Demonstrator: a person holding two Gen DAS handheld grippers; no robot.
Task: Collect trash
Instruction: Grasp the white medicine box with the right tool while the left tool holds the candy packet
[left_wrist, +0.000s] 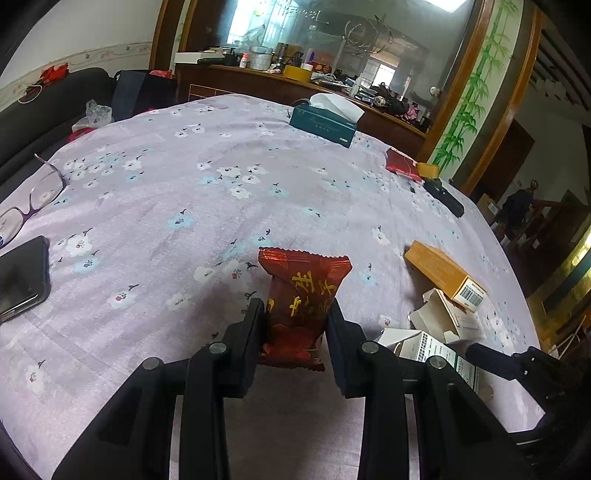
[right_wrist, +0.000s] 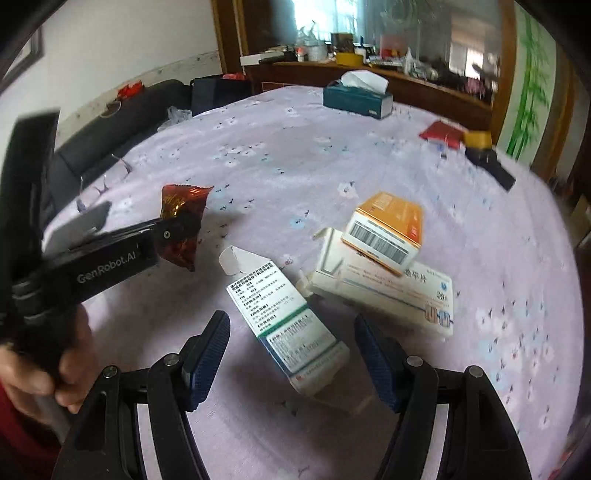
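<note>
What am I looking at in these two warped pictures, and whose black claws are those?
A person holds a hand-operated gripper in each hand; a fisheye camera on each looks along its fingers. The left view shows the left gripper shut on a red snack wrapper. The right view shows the right gripper open over a white medicine box, beside a second white box with an orange box on top. On the floral tablecloth also lie a tissue box, glasses and a phone.

We see a lived-in home room. A table (left_wrist: 155, 192) in a floral lilac cloth carries a tissue box (left_wrist: 323, 123) and eyeglasses (left_wrist: 35, 197), beside a dark sofa (left_wrist: 55, 107), a cluttered wooden sideboard (left_wrist: 280, 83) and a bamboo-painted wall (left_wrist: 476, 85).
</note>
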